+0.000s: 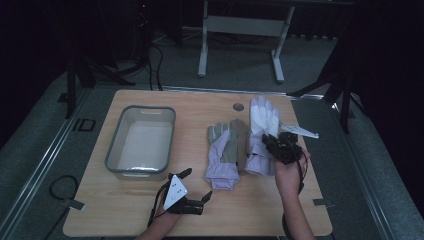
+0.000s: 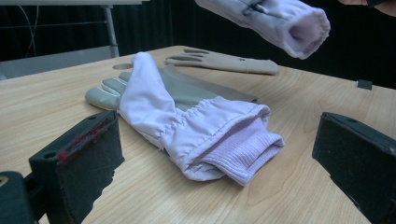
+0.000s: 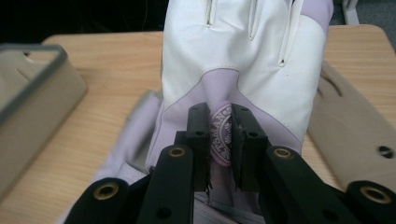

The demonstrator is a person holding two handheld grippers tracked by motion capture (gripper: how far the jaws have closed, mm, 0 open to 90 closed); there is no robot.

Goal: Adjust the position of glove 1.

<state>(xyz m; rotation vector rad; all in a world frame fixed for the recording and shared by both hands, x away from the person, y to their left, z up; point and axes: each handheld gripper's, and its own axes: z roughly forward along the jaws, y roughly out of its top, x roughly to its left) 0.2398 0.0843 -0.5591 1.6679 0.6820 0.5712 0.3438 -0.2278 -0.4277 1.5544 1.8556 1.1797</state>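
Note:
My right gripper (image 1: 278,146) is shut on a white and lilac glove (image 1: 263,119), pinching a fold with a round logo near the wrist. The right gripper view shows that glove (image 3: 243,60) hanging off the table from the right gripper (image 3: 219,135). In the left gripper view the lifted glove's cuff (image 2: 289,23) hangs at the top. A second lilac and grey glove (image 1: 223,155) lies flat mid-table, cuff toward me. My left gripper (image 1: 197,184) rests near the front edge, open. Its jaws stand wide apart before that glove's cuff (image 2: 224,140), not touching it.
A grey plastic bin (image 1: 141,141) stands on the left half of the table (image 1: 250,210), its corner (image 3: 32,107) seen in the right gripper view. A tan glove (image 1: 241,137) lies between the two lilac ones. A metal frame stands on the floor beyond the table.

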